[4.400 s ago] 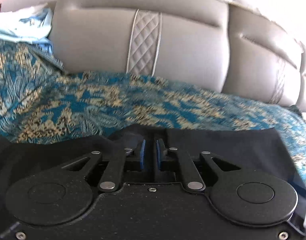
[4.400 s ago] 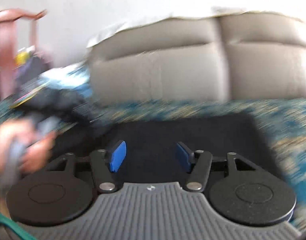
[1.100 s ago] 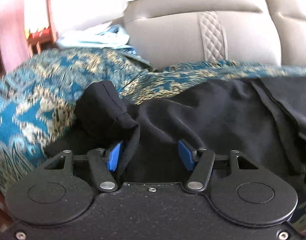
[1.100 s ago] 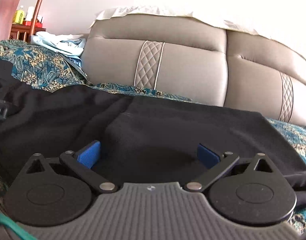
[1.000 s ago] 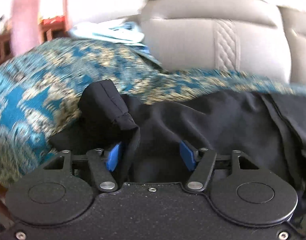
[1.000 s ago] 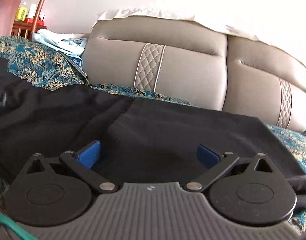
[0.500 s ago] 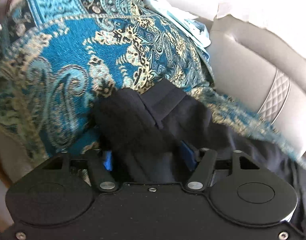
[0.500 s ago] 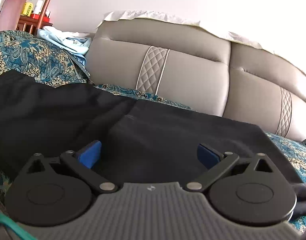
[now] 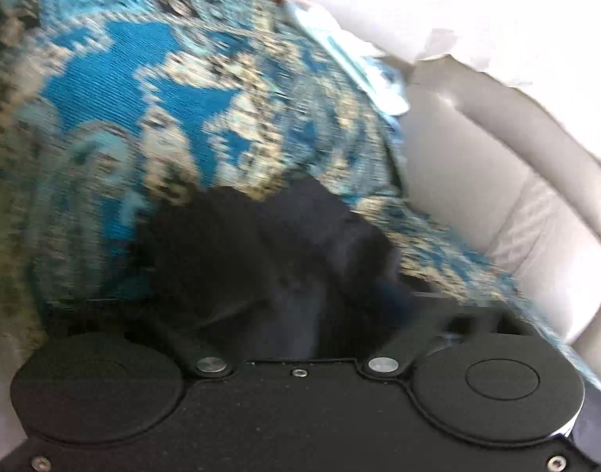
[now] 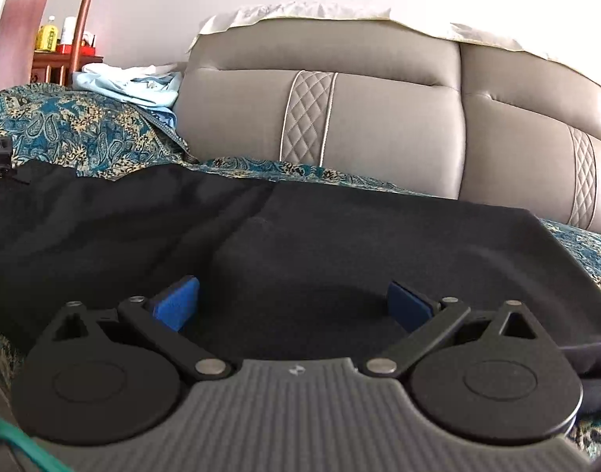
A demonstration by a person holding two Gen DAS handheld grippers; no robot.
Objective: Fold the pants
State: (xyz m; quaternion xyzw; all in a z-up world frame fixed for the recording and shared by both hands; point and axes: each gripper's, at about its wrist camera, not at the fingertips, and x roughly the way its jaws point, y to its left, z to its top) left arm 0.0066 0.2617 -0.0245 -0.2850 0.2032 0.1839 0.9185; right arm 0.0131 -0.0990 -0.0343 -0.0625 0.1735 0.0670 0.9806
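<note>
- Pants (image 10: 339,244): black, spread flat across the teal paisley throw (image 10: 84,129) on the sofa seat, stretching from far left to right in the right wrist view, one layer already lapped over another near the middle.
- Far left end: a bunched black cuff or hem (image 9: 276,251) sits right in front of the left gripper (image 9: 300,314), against the draped throw over the sofa arm. View is blurred.
- Change: a sec ago the left cam looked across the seat w/ the cuff beside one pad; now it faces the sofa arm at a rolled angle, and the cloth wad fills the gap betw. the fingers.
- Left gripper jaws are closing, black fabric betw. them. Pads are hidden by cloth, so can't tell if they press on it yet.
- Meaning, as I judge it: the left side is taking hold of the leg end, prob. to carry it over toward the right for the next fold. Fold itself not yet made.
- Middle: grey sofa backrest (image 10: 339,118) behind, pale blue clothes (image 10: 135,86) piled at far left on the arm.
- Right: right gripper (image 10: 294,306) low over the pants, same place as a sec ago, fingers spread wide, blue pads (image 10: 176,303) clear of each other, nothing pinched. Looks like it waits or steadies that end.
</note>
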